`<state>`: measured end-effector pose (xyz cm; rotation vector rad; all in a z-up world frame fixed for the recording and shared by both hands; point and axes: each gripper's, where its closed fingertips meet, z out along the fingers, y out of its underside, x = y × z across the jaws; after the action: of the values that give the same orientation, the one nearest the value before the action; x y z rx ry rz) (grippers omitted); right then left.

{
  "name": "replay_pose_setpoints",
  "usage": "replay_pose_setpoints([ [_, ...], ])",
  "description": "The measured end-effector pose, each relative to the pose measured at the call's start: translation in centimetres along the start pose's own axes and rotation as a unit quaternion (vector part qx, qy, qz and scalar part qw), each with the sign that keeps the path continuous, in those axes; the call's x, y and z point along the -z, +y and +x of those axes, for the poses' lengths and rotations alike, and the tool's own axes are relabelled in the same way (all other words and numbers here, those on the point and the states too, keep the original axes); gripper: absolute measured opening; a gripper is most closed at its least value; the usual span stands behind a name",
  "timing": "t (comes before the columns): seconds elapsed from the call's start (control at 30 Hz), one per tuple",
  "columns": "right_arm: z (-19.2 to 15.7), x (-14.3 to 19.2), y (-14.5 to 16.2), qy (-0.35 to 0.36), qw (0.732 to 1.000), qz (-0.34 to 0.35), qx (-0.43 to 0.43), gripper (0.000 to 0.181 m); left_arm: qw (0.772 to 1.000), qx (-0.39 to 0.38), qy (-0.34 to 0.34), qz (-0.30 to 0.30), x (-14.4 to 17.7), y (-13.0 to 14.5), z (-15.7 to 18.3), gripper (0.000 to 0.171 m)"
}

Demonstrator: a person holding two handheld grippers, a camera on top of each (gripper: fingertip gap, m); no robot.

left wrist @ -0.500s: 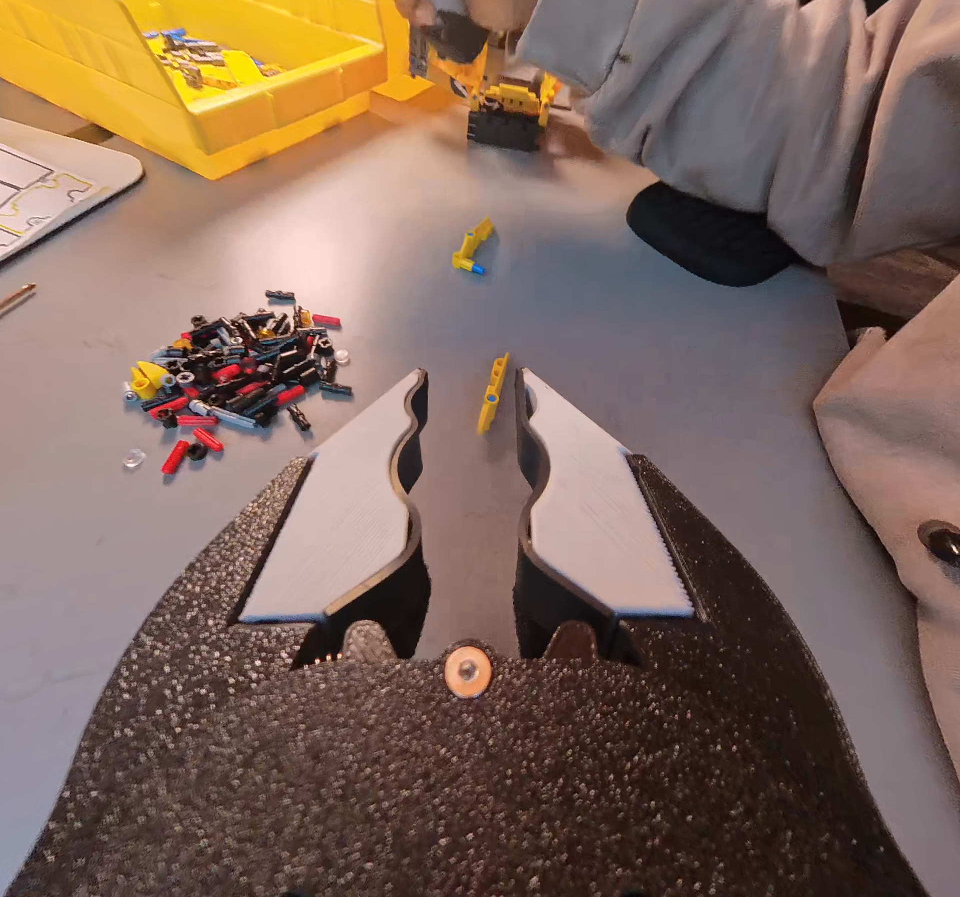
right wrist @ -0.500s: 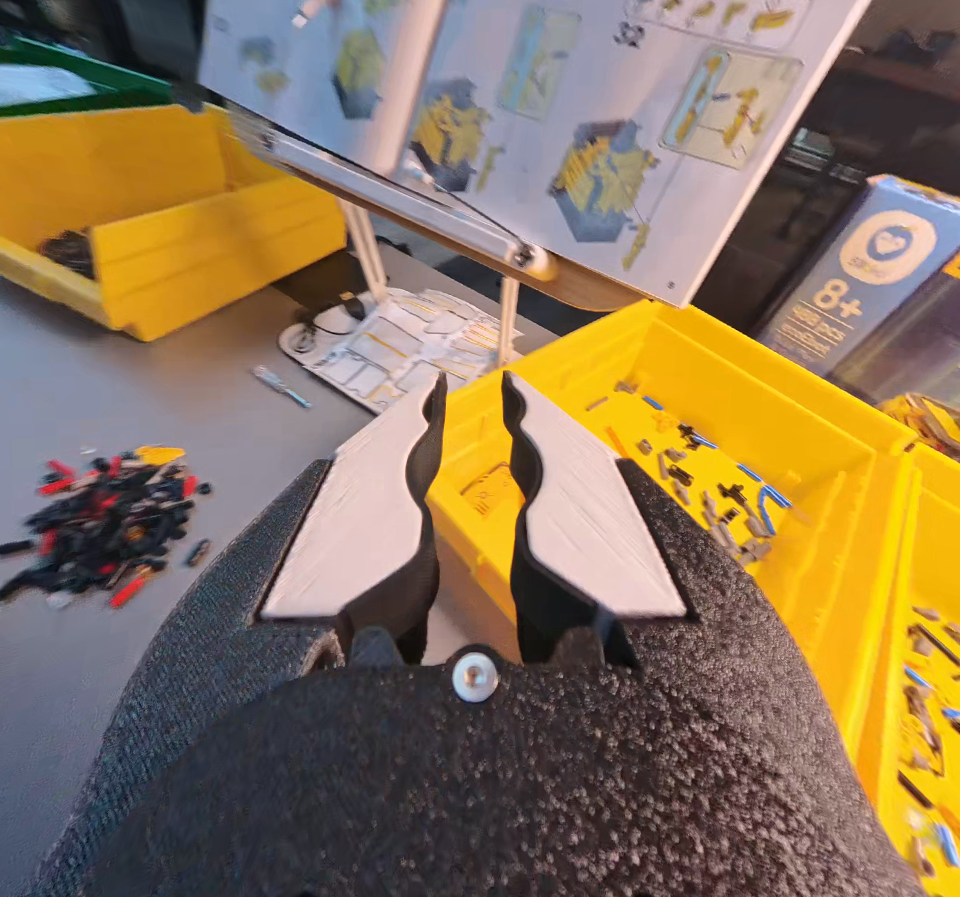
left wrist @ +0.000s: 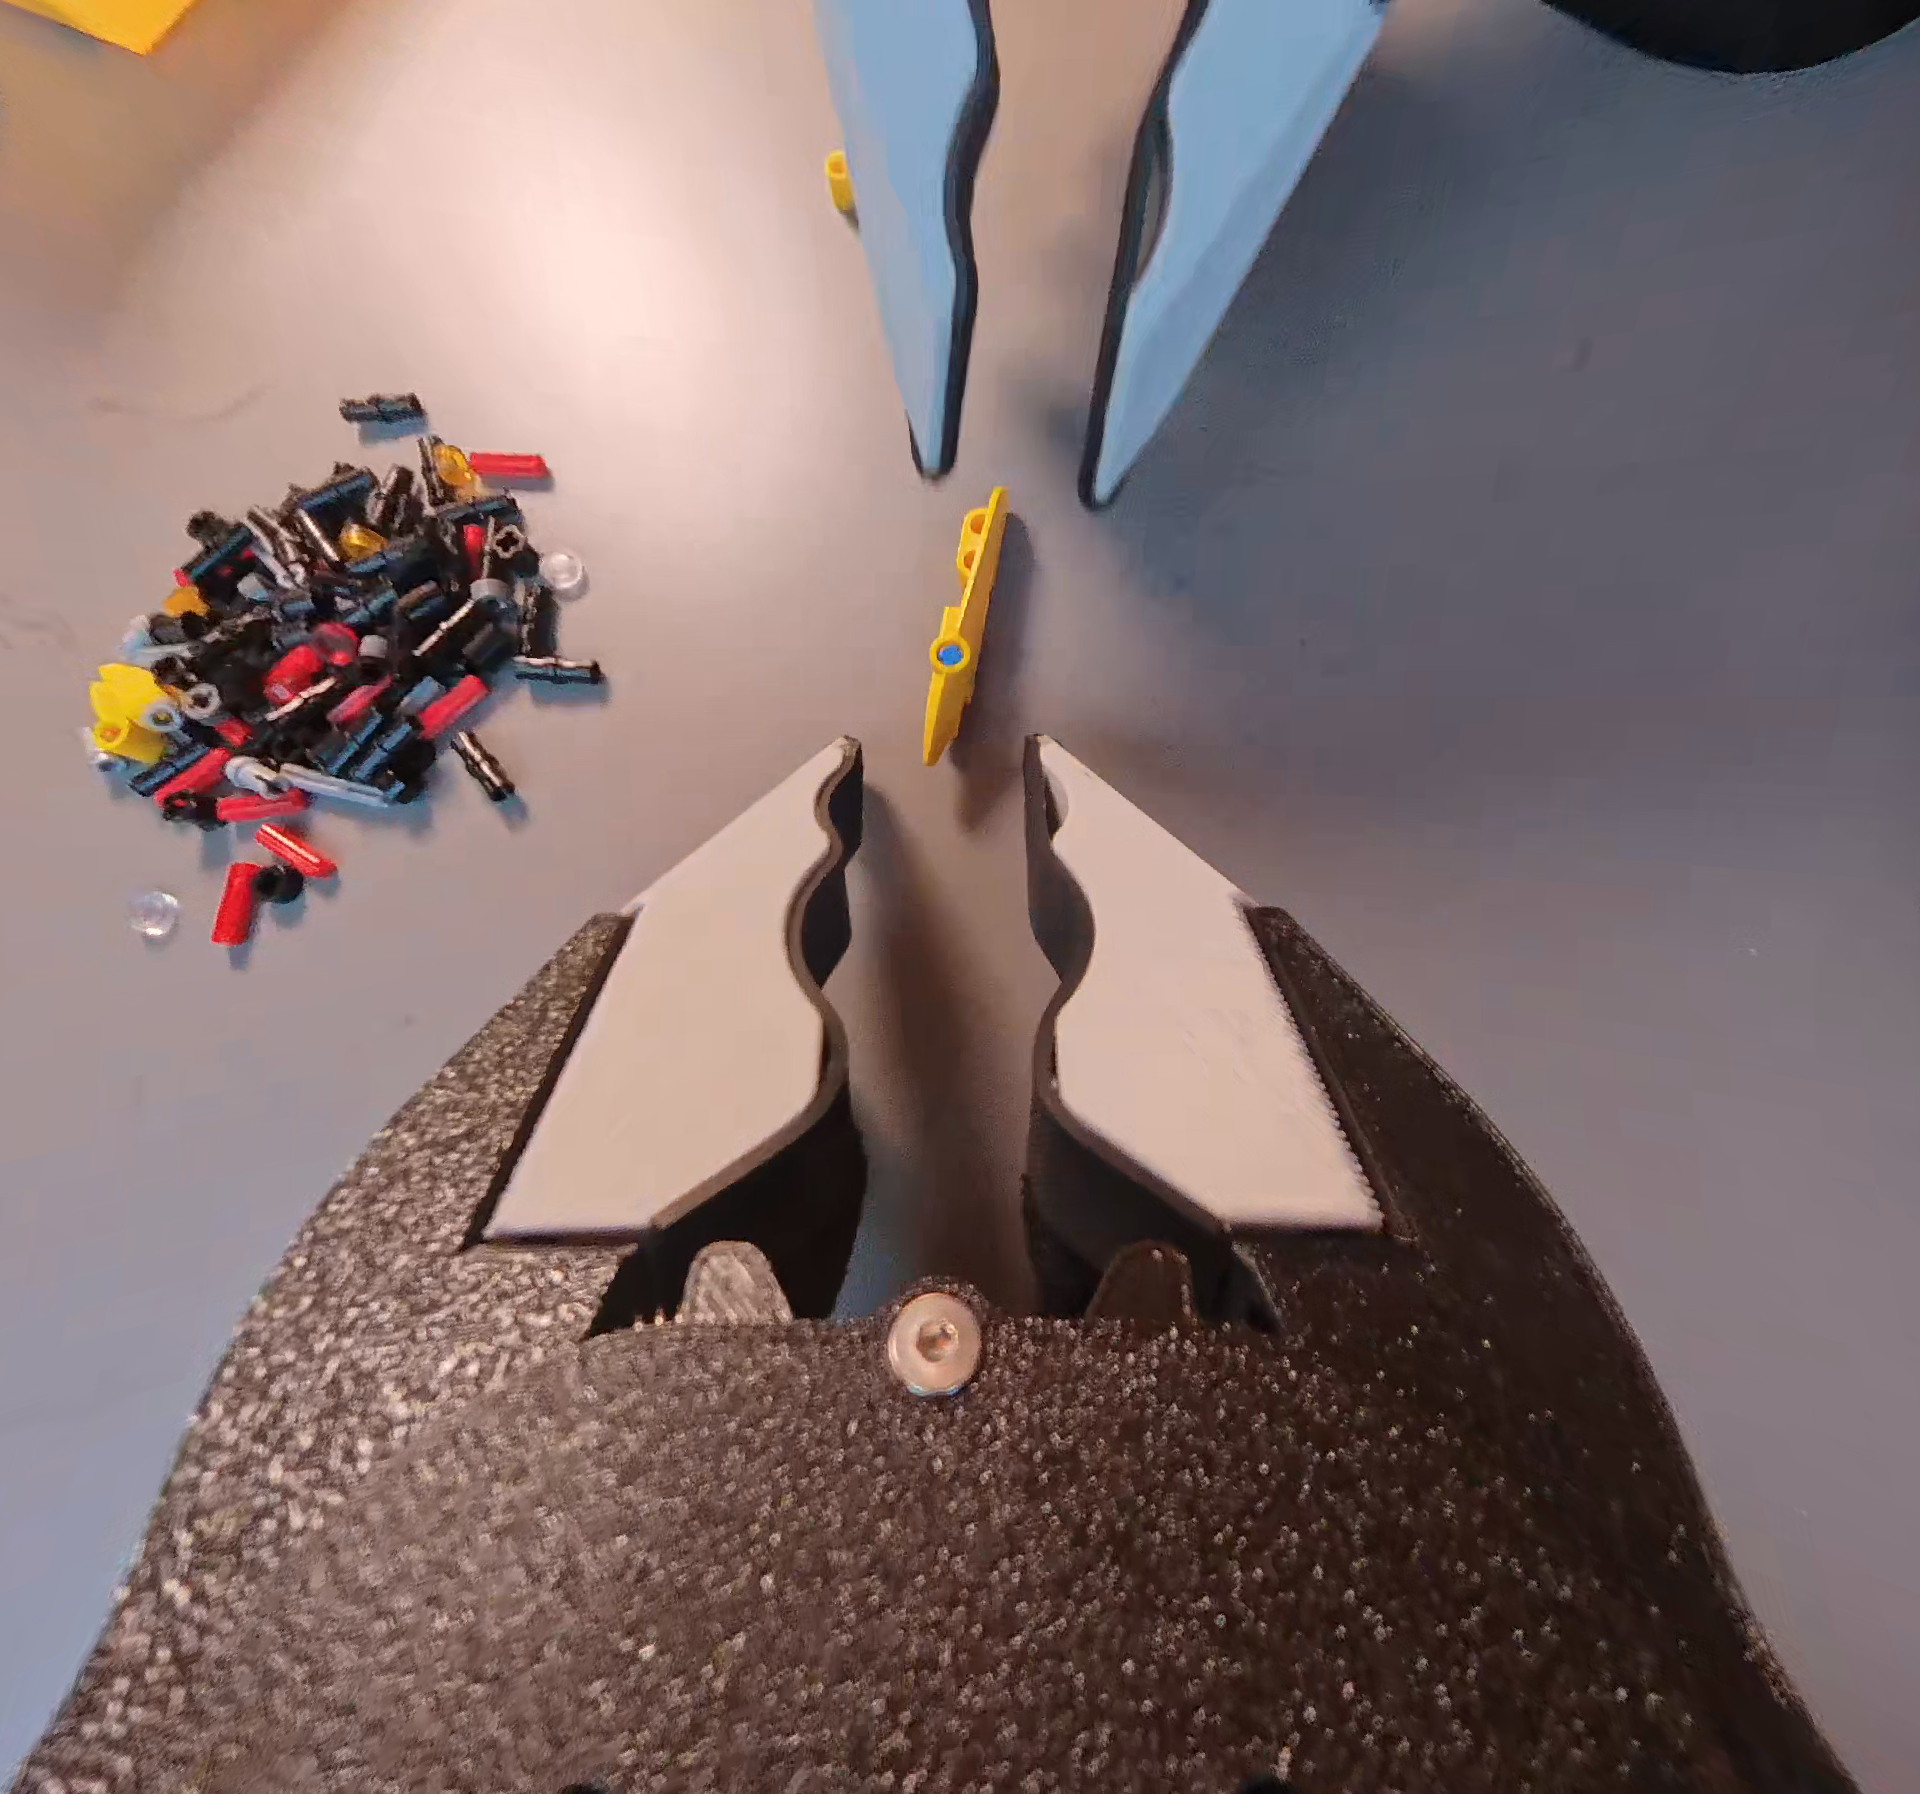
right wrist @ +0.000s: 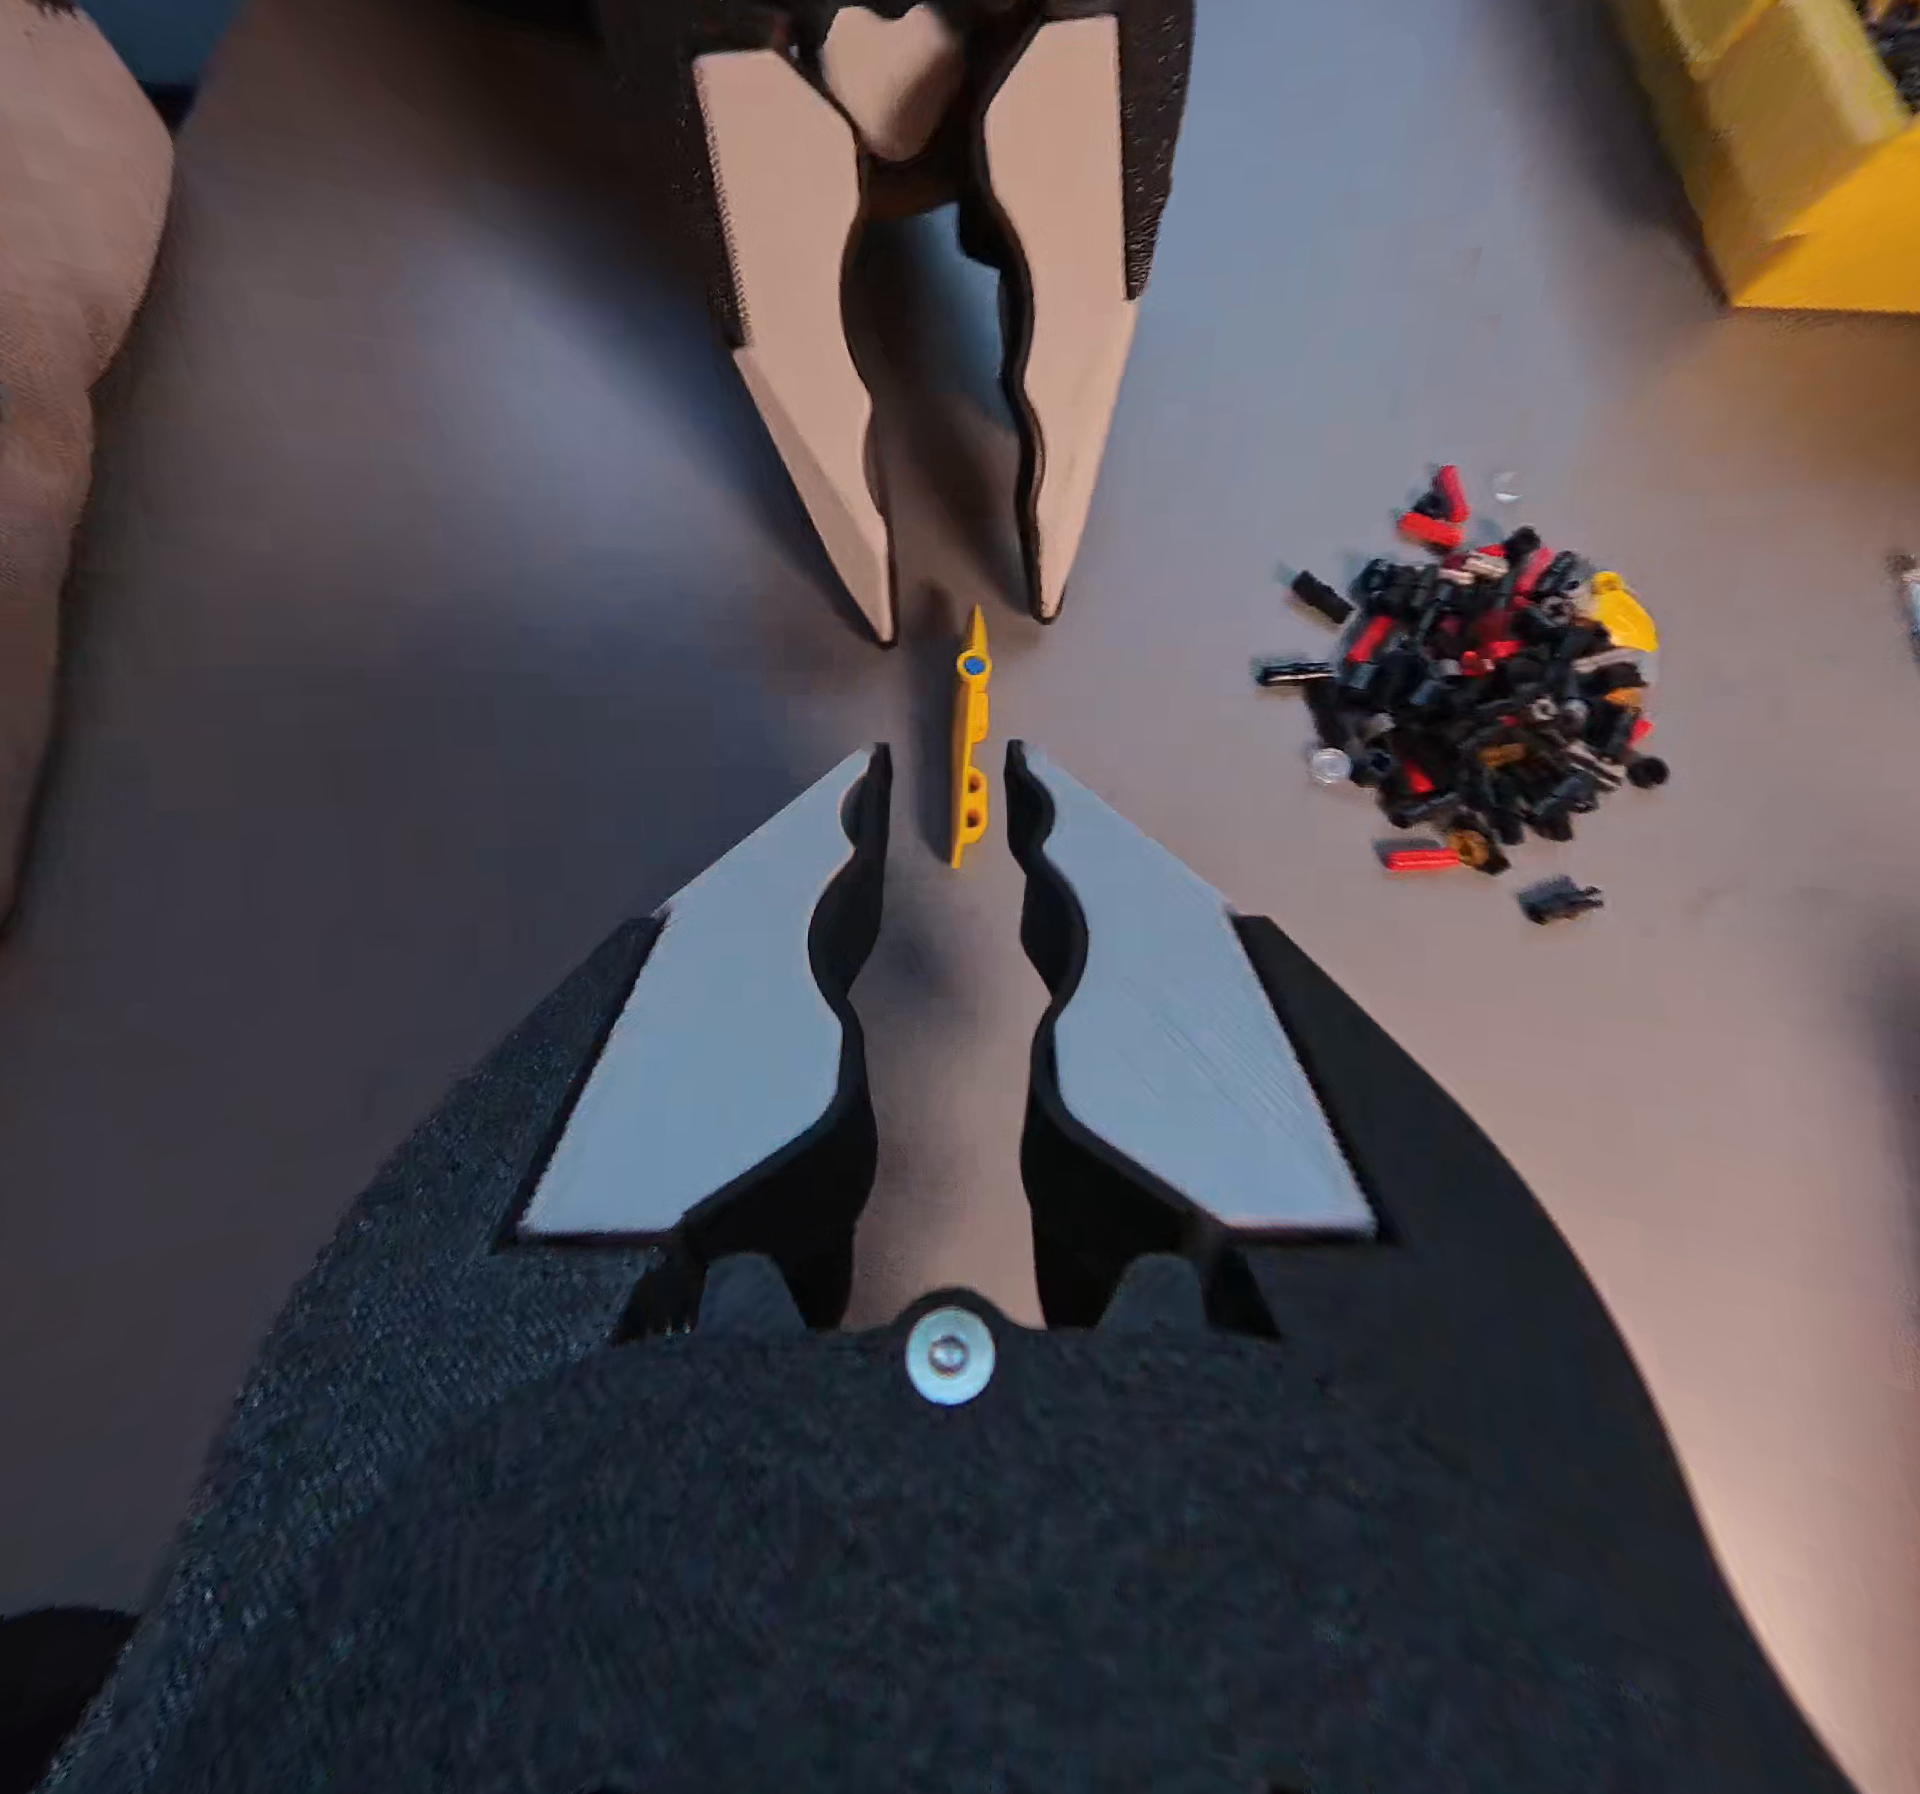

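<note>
on the grey counter (left wrist: 1455, 705), my left tool (left wrist: 943, 757) and right tool (right wrist: 945, 757), both released and empty, flank a slim yellow plastic beam (left wrist: 961, 627) lengthwise; neither touches it.

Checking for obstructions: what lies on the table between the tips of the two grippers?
Only a slim yellow piece with a blue pin lies between the left gripper and right gripper, on bare grey table. Both wrist views show it.

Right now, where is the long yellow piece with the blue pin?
The long yellow piece lies on the grey table, between the facing tips of the left hand-held gripper and right hand-held gripper, beside the pile of small parts.
</note>
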<state>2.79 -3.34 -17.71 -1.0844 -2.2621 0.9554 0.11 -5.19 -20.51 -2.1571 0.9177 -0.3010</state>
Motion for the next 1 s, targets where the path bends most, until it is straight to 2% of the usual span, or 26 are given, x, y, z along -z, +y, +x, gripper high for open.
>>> replay_pose_setpoints([
  [0.17,-0.3,-2.8,0.8,0.009,0.999,-0.036,0.012,0.021,0.999,-0.041,-0.023,0.004,-0.5,-0.7,0.0,0.006],
  [0.47,-0.9,-2.7,-0.9,-0.001,1.000,0.016,0.010,0.006,0.996,-0.032,0.020,0.076,1.2,-2.6,1.2,0.006],
  [0.57,-0.7,-1.7,-2.6,-0.003,0.997,0.071,-0.007,0.006,0.988,0.001,0.041,0.147,2.9,-4.2,1.1,0.005],
  [0.7,0.2,1.4,-6.9,-0.009,0.971,0.229,-0.066,0.007,0.950,0.067,0.071,0.296,7.0,-7.9,0.3,0.005],
  [0.8,0.4,3.0,-8.8,-0.020,0.950,0.297,-0.093,0.007,0.941,0.062,0.083,0.321,7.8,-8.6,0.7,0.007],
  [1.0,0.2,3.4,-9.5,-0.036,0.939,0.322,-0.111,0.006,0.929,0.085,0.089,0.348,8.6,-9.2,0.6,0.009],
])
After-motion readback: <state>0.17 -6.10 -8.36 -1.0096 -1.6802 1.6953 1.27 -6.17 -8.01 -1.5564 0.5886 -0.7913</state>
